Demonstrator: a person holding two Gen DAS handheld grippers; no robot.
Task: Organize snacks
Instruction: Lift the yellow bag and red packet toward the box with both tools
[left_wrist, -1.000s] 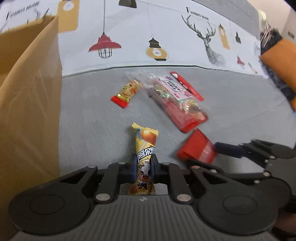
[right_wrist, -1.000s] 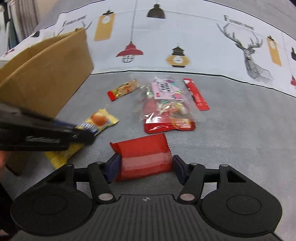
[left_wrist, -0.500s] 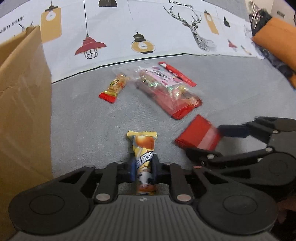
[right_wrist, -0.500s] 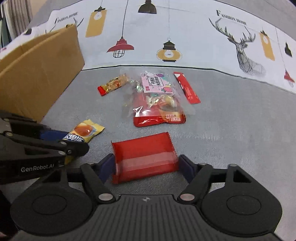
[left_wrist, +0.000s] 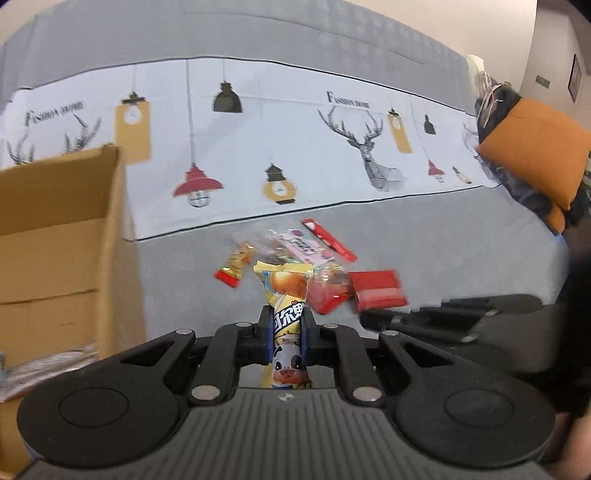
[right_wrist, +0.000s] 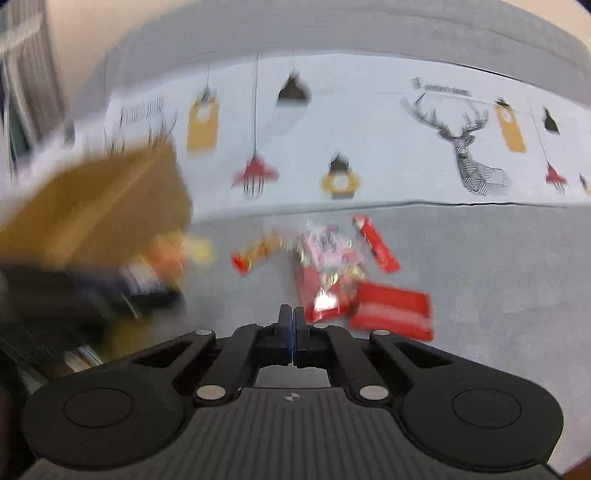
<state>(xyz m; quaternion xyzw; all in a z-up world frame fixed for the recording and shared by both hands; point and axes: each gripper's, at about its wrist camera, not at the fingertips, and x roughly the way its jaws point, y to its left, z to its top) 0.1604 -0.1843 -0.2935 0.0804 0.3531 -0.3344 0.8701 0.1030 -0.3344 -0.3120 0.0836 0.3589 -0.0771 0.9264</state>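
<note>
My left gripper (left_wrist: 287, 325) is shut on a yellow snack pack (left_wrist: 286, 295) with an orange picture and holds it above the grey sofa seat. My right gripper (right_wrist: 290, 325) is shut and empty, its fingers pressed together. The flat red packet (right_wrist: 393, 309) lies on the seat just right of it; it also shows in the left wrist view (left_wrist: 376, 290). Behind lie a clear candy bag (left_wrist: 314, 258), a small gold and red bar (left_wrist: 236, 264) and a long red stick (left_wrist: 328, 240). The right wrist view is blurred.
An open cardboard box (left_wrist: 62, 229) stands at the left, with some packets inside at its bottom (left_wrist: 48, 363). A printed white cloth (left_wrist: 295, 147) covers the sofa back. An orange cushion (left_wrist: 539, 155) sits at the far right.
My left gripper has lifted the yellow pack off the seat. My right gripper has closed with nothing in it and the red packet now lies to its right. Both views have tilted up.
</note>
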